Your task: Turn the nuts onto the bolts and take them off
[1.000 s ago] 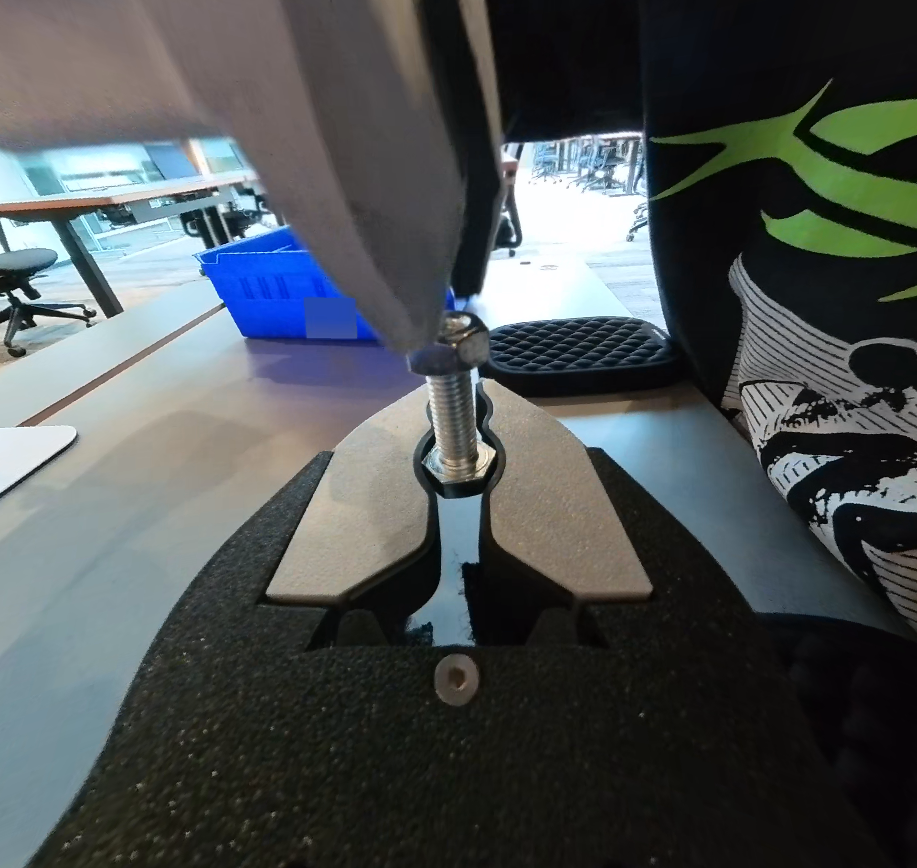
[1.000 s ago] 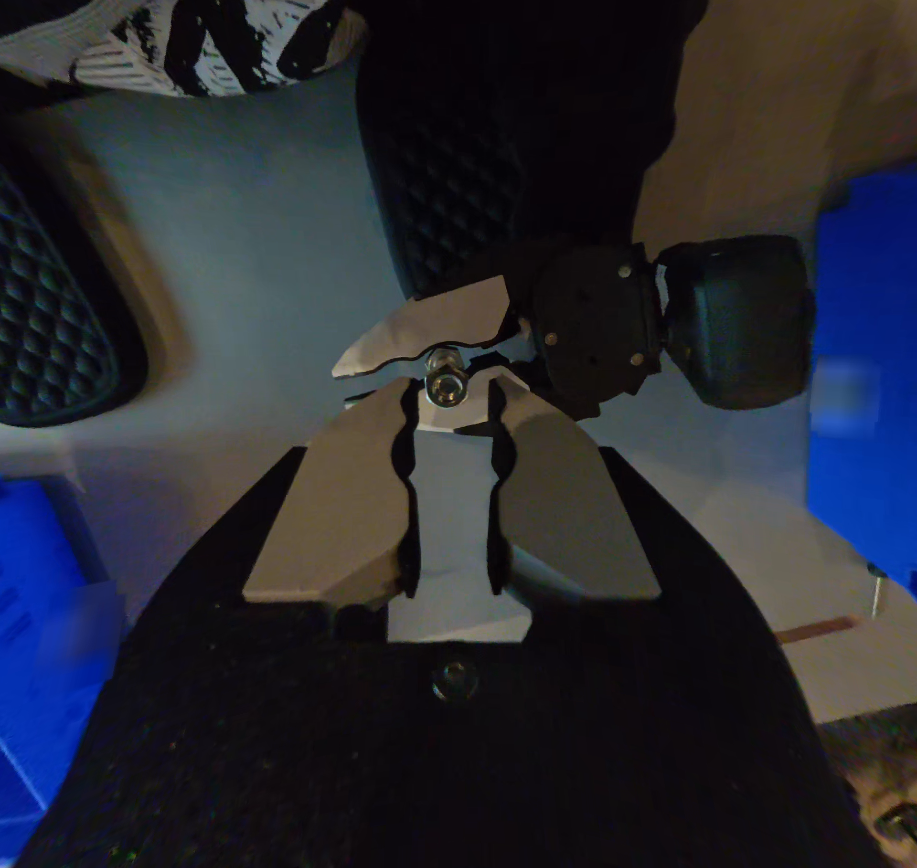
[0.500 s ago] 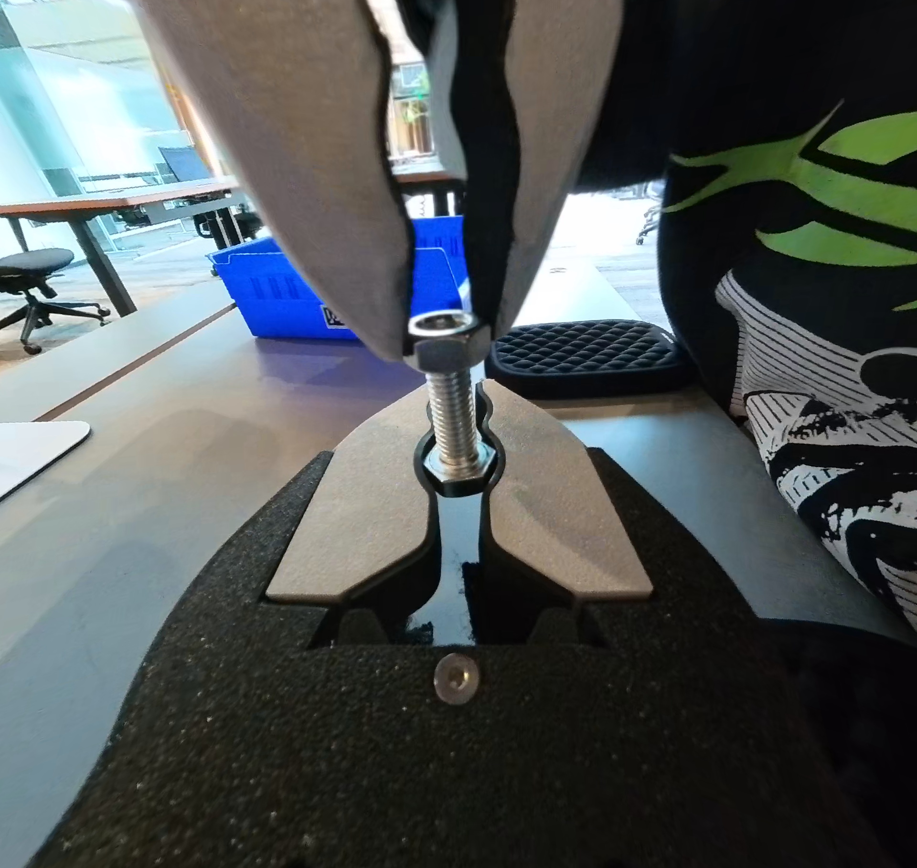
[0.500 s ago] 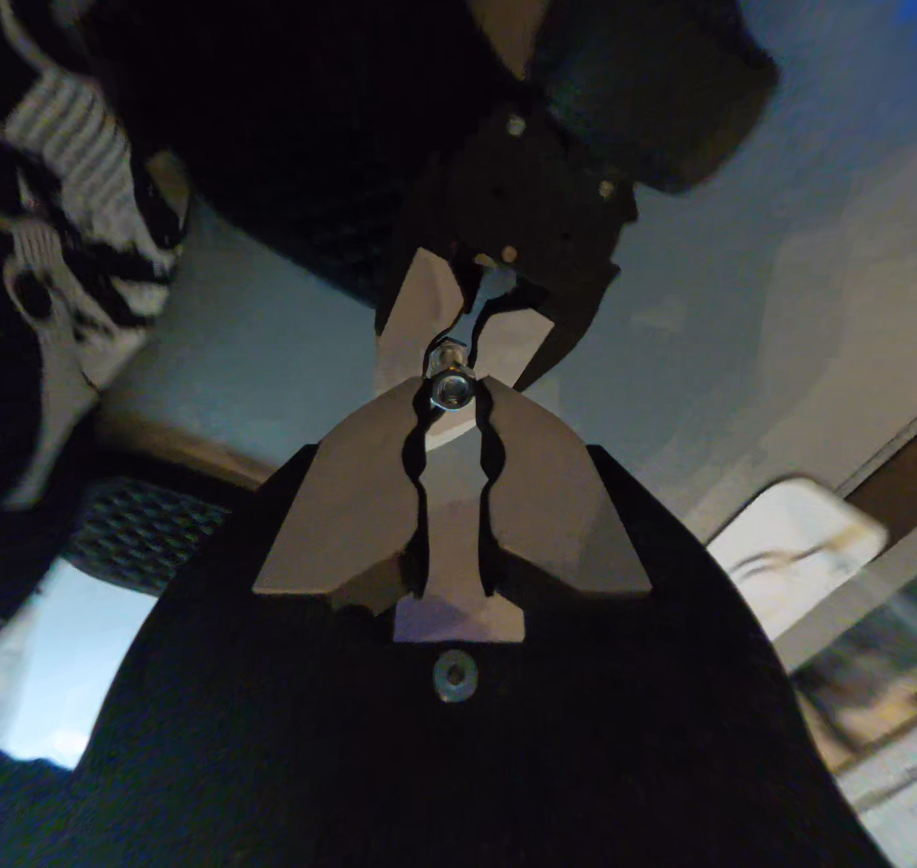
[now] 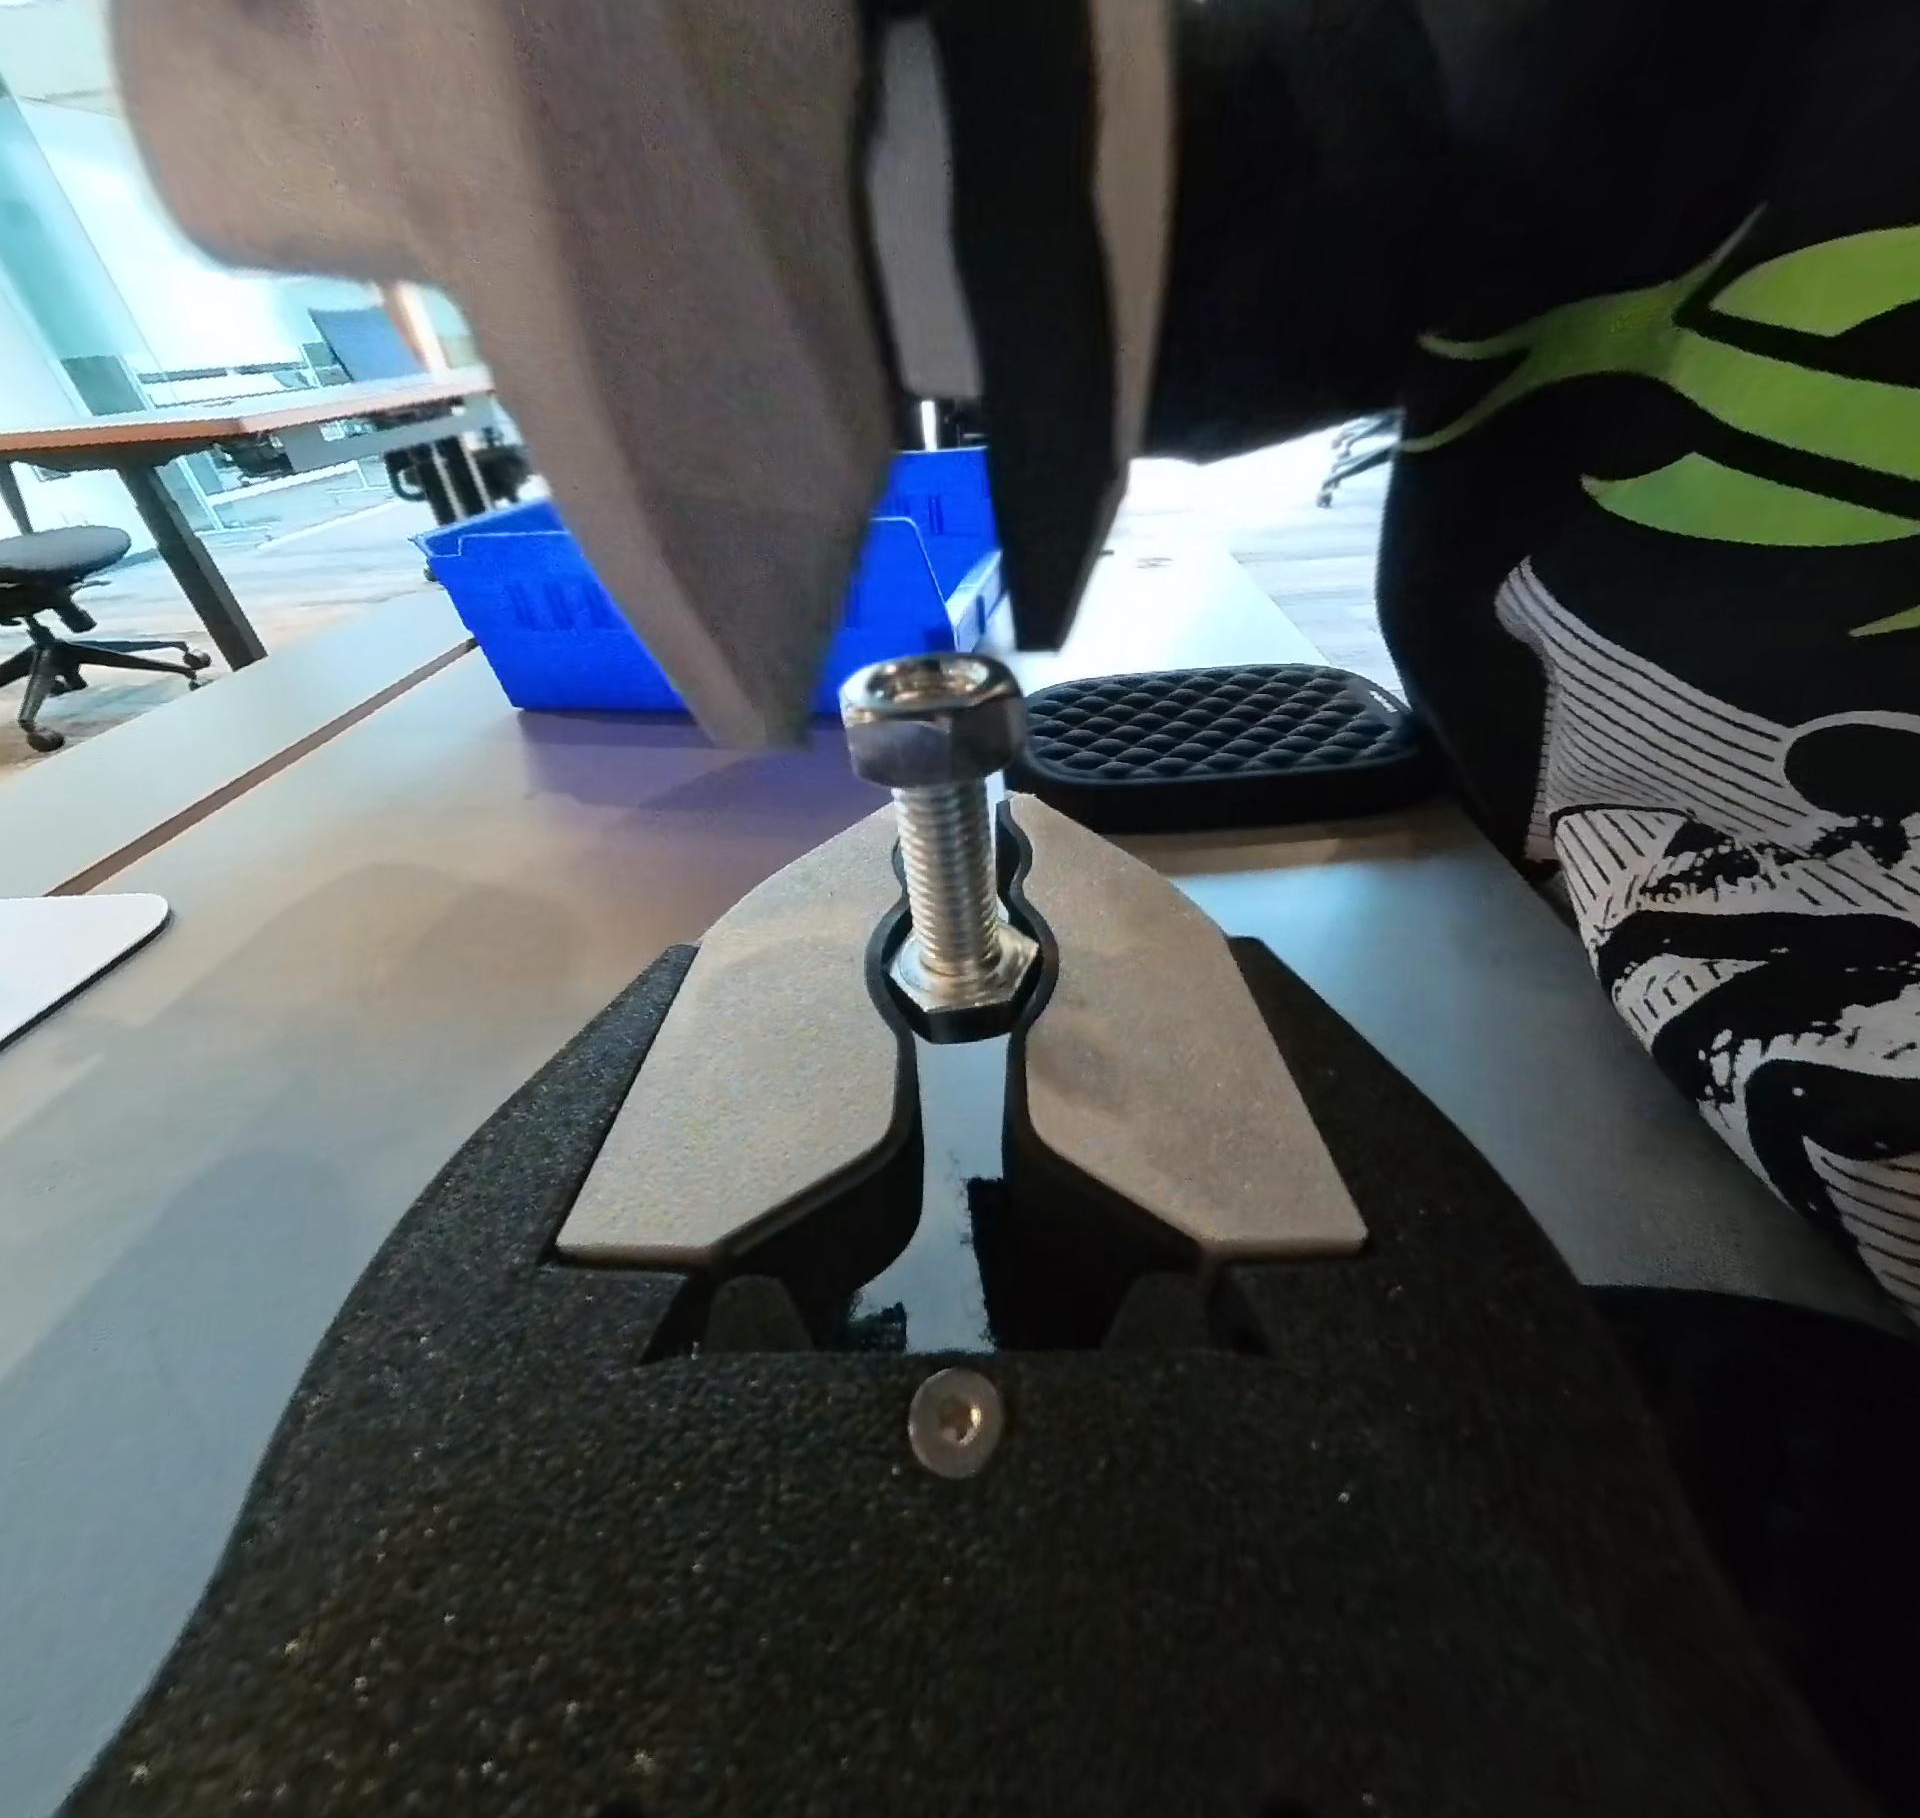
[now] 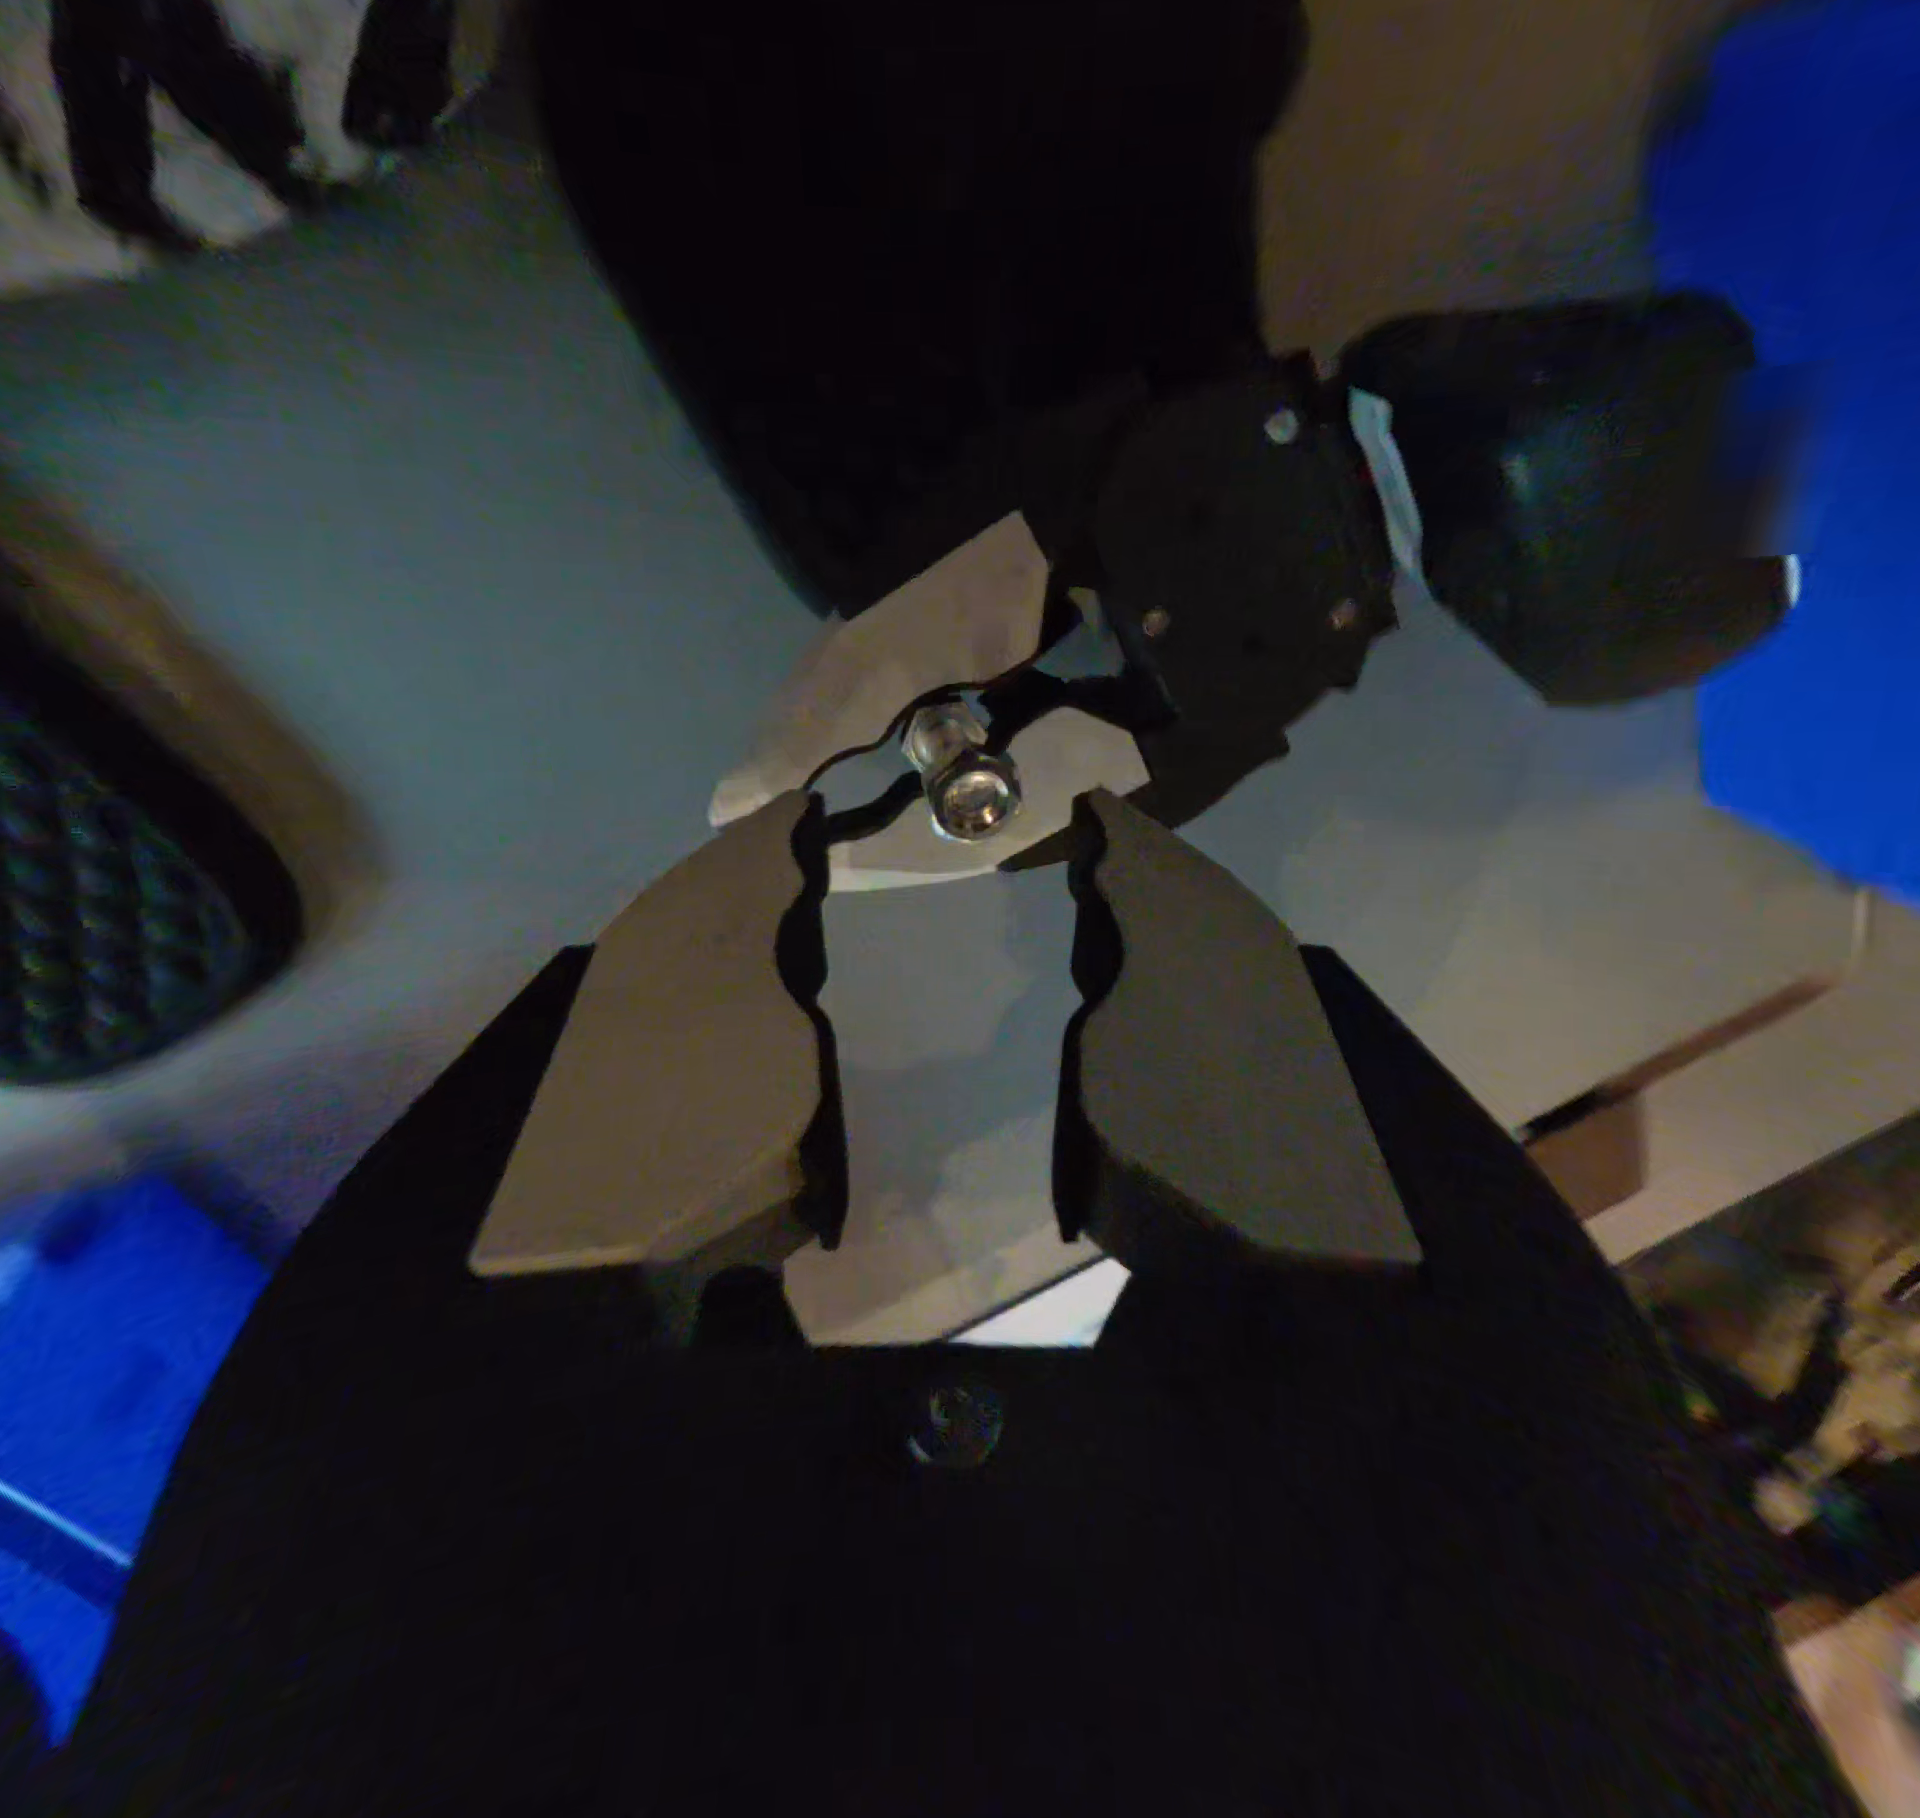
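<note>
A silver bolt (image 5: pixel 948 885) stands upright, its lower hex end clamped in the notch of my left gripper (image 5: pixel 956 833), which is shut on it. A silver nut (image 5: pixel 930 719) sits on the top of the thread. My right gripper (image 5: pixel 904 677) hangs point-down over the nut, its fingers apart on either side and just above it, not touching. In the right wrist view the right gripper (image 6: pixel 945 823) is open, with the nut (image 6: pixel 971 797) just beyond its tips and the left gripper's grey fingers (image 6: pixel 925 625) behind it.
A grey table (image 5: pixel 312 1041) lies below. A blue bin (image 5: pixel 540 615) stands at the back, with a black quilted pad (image 5: pixel 1216 740) beside it. A white pad (image 5: pixel 62 947) lies at the left. A person's torso in a black printed shirt (image 5: pixel 1714 729) is close on the right. Tip to tip, the grippers are about 7 cm apart.
My right gripper was shut on the nut and turned about the bolt's axis. It has now opened and lifted slightly off the nut. The left gripper and bolt have stayed put.
</note>
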A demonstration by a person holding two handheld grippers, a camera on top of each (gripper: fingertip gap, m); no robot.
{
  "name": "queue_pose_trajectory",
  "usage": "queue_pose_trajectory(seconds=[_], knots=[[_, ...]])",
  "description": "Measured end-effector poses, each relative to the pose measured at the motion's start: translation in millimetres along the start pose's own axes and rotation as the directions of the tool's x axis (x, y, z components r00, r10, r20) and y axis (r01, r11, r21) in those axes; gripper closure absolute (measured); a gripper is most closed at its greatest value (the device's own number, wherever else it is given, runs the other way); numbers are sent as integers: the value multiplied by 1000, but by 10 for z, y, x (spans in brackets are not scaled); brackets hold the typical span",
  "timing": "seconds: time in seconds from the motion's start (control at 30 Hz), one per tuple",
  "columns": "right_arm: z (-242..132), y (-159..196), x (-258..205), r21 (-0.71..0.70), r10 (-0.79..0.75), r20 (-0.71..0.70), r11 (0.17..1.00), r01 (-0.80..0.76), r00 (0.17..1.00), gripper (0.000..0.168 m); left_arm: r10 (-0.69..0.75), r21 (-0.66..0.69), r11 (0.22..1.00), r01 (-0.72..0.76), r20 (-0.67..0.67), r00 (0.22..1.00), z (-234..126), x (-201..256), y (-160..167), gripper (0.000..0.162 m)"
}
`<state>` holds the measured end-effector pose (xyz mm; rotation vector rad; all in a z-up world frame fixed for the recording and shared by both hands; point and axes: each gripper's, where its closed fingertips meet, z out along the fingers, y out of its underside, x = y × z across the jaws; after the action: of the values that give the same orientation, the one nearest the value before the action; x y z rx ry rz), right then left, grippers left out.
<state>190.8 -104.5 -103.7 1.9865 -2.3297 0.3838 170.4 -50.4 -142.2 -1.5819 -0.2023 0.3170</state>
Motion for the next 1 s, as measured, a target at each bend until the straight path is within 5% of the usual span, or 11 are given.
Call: queue_pose_trajectory(seconds=[0.3, 0.5, 0.6, 0.7, 0.9, 1.0], knots=[[12, -48, 79, 68, -103, 114, 993, 96, 988, 151, -5, 10, 1000, 5, 3, 1000, -10, -7, -13, 151], [12, -35, 72, 20, 301, 29, 953, -301, 953, 152, -1, 6, 1000, 1, 14, 1000, -7, -15, -7, 151], [12, -19, 81, 12, 646, -16, 763, -646, 763, 151, -4, 11, 1000, 4, 20, 1000, -11, -24, -12, 151], [21, -21, 100, 46, 779, -65, 627, -778, 624, 151, -9, 13, 1000, 8, 21, 1000, -13, -29, -14, 151], [-67, -106, 121, 66, 656, -86, 755, -653, 750, 132, -5, 12, 1000, 5, 15, 1000, -9, -19, -16, 151], [-94, -90, 114, 32, 346, -64, 938, -345, 936, 131, -2, 4, 1000, 2, 9, 1000, -1, -9, -8, 151]])
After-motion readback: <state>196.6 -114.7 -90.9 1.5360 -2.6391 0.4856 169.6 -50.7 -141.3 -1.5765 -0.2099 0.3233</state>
